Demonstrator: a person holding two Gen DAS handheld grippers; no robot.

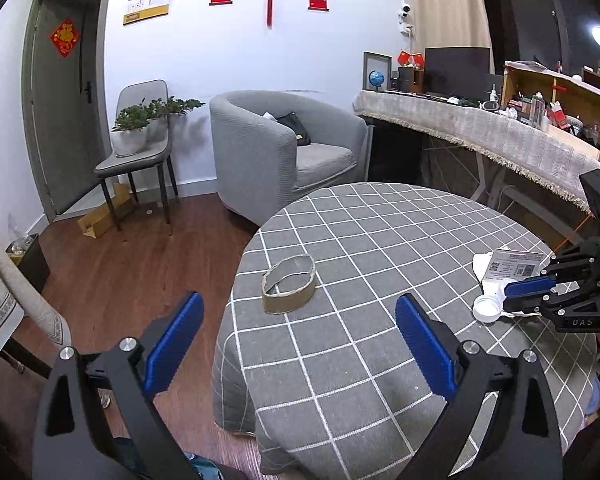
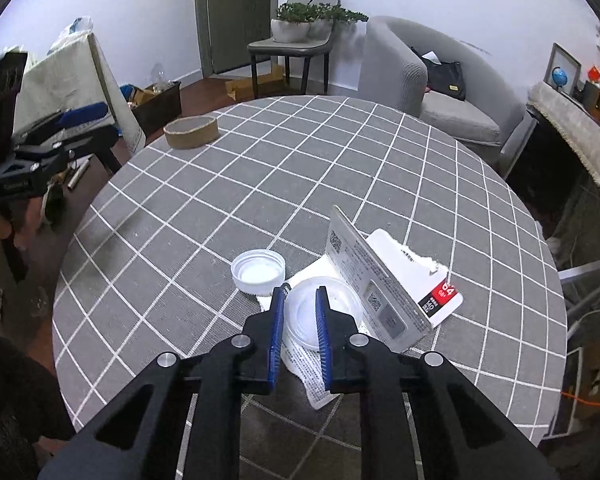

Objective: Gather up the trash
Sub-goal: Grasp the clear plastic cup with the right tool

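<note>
On the round table with the grey checked cloth [image 1: 380,360] lies a flattened brown cardboard ring [image 1: 290,286] [image 2: 191,132]. My left gripper [image 1: 300,304] hovers open just short of the ring, nothing between its fingers. At the table's right side sit a white bottle cap [image 2: 258,272], a clear plastic lid [image 2: 336,308], a tilted printed card package [image 2: 380,292] and crumpled paper [image 2: 312,376] beneath them. My right gripper [image 2: 300,300] points down at this pile, its blue pads pinching the clear lid's near rim.
A grey armchair [image 1: 284,148] with a black bag stands behind the table. A chair holding potted plants [image 1: 140,140] is by the door. A cloth-draped desk [image 1: 480,128] runs along the right. A dark bin [image 1: 28,258] and a cardboard box [image 1: 104,216] sit on the wooden floor.
</note>
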